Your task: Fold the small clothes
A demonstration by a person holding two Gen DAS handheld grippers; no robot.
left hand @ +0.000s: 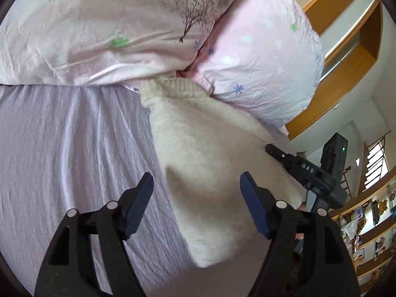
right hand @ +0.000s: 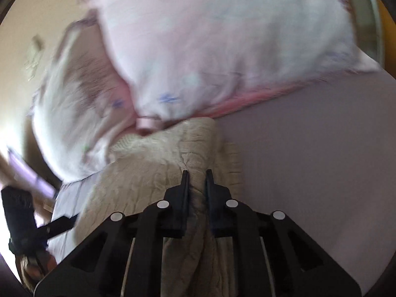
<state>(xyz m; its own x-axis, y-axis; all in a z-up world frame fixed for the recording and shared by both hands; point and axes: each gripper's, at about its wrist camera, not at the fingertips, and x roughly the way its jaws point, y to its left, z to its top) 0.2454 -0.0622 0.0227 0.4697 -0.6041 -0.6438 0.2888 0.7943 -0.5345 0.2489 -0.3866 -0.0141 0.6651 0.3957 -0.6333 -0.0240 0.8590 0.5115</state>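
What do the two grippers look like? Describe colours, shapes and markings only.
Left gripper: black triangular cut-out frame, round white rivets, blue ribbed pads on its fingers. Right gripper: same black frame with white rivets, slim dark pointed fingers; the left wrist view shows white "DAS" lettering on its side and a green light on the block behind it.

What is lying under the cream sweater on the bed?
Under the sweater only the lilac sheet shows, around its edges. Its far end touches the pillows. What lies beneath its middle is covered. The right tool grips its fabric.
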